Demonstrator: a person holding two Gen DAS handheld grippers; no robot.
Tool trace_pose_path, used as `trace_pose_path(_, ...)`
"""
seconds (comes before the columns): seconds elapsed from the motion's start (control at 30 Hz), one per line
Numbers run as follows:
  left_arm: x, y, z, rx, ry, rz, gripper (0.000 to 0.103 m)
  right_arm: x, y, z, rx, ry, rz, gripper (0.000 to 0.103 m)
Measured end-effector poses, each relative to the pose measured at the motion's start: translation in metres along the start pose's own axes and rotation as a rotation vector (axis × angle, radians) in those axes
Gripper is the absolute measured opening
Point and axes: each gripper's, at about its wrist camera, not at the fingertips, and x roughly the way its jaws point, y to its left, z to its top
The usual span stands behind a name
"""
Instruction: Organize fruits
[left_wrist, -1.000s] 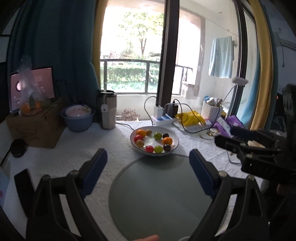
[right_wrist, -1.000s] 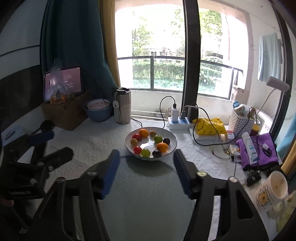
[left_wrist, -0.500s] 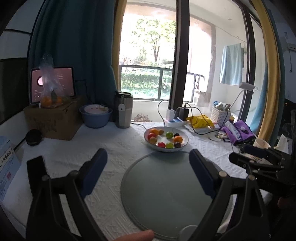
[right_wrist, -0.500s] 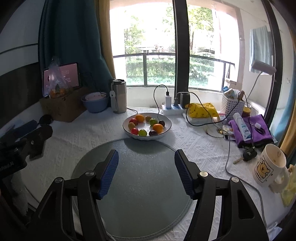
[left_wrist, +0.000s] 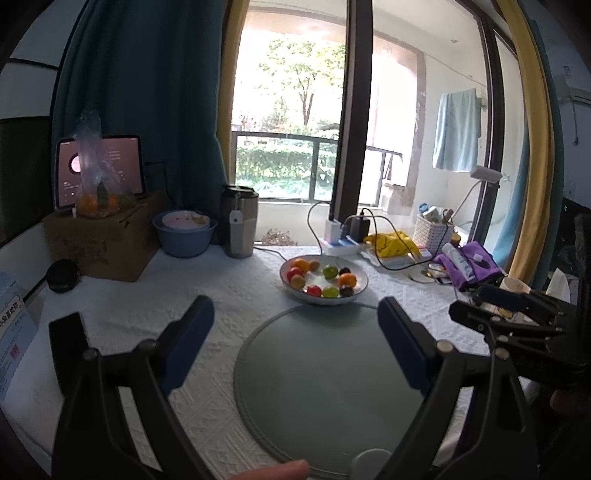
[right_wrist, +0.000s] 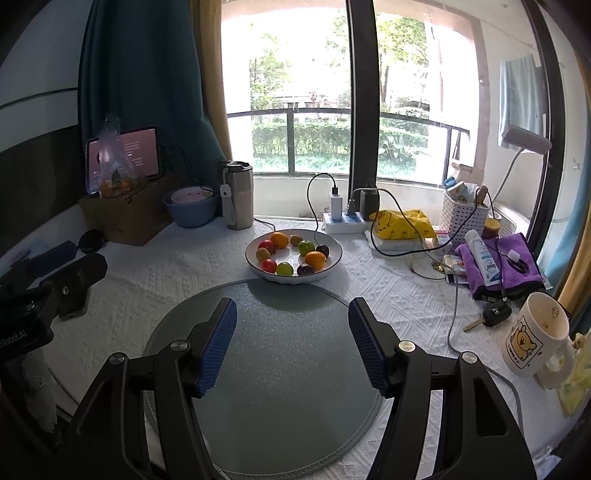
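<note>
- Left tongs (left_wrist: 295, 334) spread wide, nothing between the blue pads, hovering over the near edge of a round grey-green mat (left_wrist: 325, 384).
- Right tongs (right_wrist: 291, 345) also spread, empty, above the same mat (right_wrist: 273, 387).
- White bowl of fruits (right_wrist: 293, 254) sits on the tabletop (right_wrist: 166, 273) just past the mat's far edge, touching or nearly so.
- In the bowl: 2 oranges, 2 red, 2 green, 2 dark purple, 2 brownish pieces, laid in a ring.
- Behind the bowl: steel tumbler (right_wrist: 238, 195), blue basin (right_wrist: 190, 206), power strip (right_wrist: 343, 221) with chargers.
- Cardboard box (right_wrist: 122, 214) far left carries a tablet and a plastic bag of oranges (right_wrist: 114, 173).
- Right side: purple cloth (right_wrist: 498, 262), white lattice basket (right_wrist: 465, 218), bear mug (right_wrist: 535, 339), car key (right_wrist: 491, 317).
- A fingertip (left_wrist: 273, 470) shows at the bottom edge of the left view.
</note>
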Motion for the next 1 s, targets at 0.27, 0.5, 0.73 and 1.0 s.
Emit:
trace_pose_path(0.27, -0.0016, 0.0007, 0.0002, -0.004, -0.004, -0.001, 0.091, -0.0008, 0.0012, 0.0003, -0.004, 0.001, 0.001, 0.066)
trace_pose_path(0.5, -0.0018, 0.0009, 0.0008, -0.004, -0.001, -0.008, 0.091, -0.0008, 0.0015, 0.0003, -0.005, 0.004, 0.004, 0.066)
trace_pose_path(0.73, -0.0018, 0.0005, 0.0009, -0.004, -0.002, -0.01, 0.091, -0.0018, -0.0003, 0.0016, -0.006, 0.0, 0.004, 0.066)
trace_pose_path(1.0, -0.0015, 0.0005, 0.003, 0.005, -0.007, -0.012, 0.091, -0.0024, 0.0002, 0.0019, -0.005, -0.002, 0.003, 0.066)
